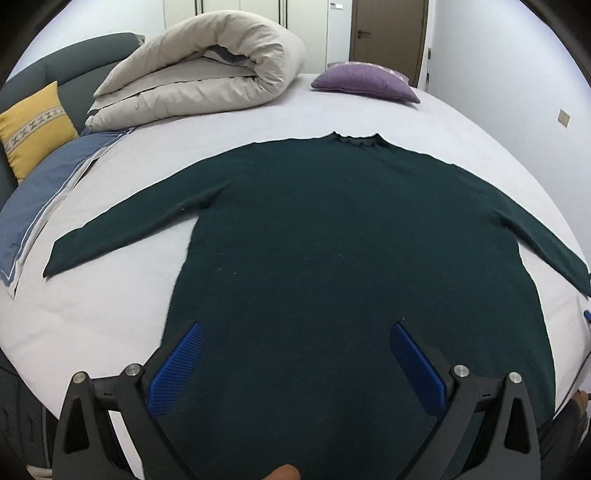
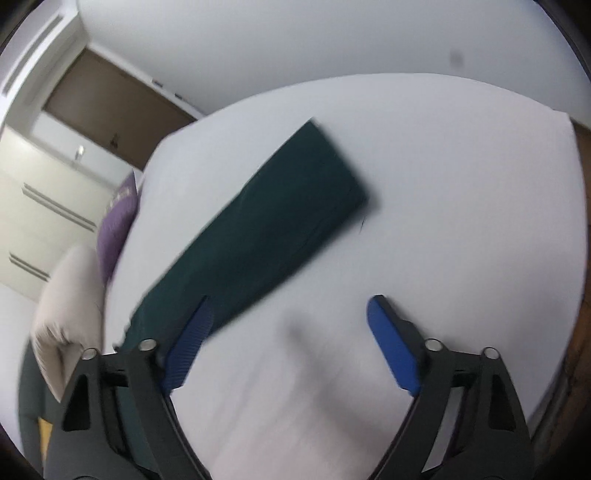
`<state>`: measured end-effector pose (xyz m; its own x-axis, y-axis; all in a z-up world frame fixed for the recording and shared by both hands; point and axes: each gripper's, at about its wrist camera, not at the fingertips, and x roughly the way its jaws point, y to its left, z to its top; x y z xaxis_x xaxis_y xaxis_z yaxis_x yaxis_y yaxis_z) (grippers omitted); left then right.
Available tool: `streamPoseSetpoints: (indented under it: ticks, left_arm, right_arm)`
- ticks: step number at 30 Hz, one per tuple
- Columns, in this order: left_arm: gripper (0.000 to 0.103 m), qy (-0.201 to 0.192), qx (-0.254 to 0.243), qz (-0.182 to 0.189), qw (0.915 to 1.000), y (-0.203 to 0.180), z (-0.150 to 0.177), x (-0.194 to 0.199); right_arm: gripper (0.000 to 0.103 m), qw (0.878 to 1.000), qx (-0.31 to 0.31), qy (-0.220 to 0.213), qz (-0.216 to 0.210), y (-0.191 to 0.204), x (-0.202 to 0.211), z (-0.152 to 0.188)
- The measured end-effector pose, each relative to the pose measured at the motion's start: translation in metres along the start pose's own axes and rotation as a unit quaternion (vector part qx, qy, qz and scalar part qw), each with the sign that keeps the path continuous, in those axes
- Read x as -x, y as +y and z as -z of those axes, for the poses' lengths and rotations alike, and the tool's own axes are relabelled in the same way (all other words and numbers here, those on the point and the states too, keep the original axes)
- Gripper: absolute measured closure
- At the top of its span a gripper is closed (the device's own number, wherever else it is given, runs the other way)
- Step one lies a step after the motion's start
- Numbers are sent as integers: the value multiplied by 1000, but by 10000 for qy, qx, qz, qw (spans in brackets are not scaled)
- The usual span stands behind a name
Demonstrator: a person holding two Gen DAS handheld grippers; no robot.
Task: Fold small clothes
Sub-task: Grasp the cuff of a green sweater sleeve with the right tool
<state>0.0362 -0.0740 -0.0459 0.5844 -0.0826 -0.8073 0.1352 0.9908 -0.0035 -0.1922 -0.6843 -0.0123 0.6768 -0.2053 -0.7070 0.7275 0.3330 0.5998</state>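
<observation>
Left wrist view: dark green sweater lies flat on the bed, front down or up cannot tell, collar toward the far side, both sleeves spread out to the sides. Left gripper hovers over the hem end of the sweater, its 2 blue pads spread wide, nothing between them. Behind the sweater: rolled beige duvet, purple cushion, yellow cushion against a grey headboard, blue pillow at the left edge of the bed. Brown door at the back wall.

Right wrist view, blurred: right gripper is over the white sheet, its fingers spread apart, holding nothing. 1 sleeve of the sweater runs diagonally across the bed, cuff end at the upper right; the left finger overlaps the sleeve's lower edge, contact cannot tell. Purple cushion and duvet show at the left.
</observation>
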Motion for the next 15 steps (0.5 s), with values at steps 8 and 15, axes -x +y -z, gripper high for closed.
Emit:
streamPoseSetpoints:
  ticks: [8, 15]
  left_arm:
    - [0, -73, -17, 126, 9999, -15, -16, -15]
    - [0, -11, 122, 170, 9998, -8, -20, -30]
  right_arm:
    - [52, 9997, 36, -75, -240, -8, -39, -45]
    - [95, 9992, 366, 11, -150, 27, -58, -71]
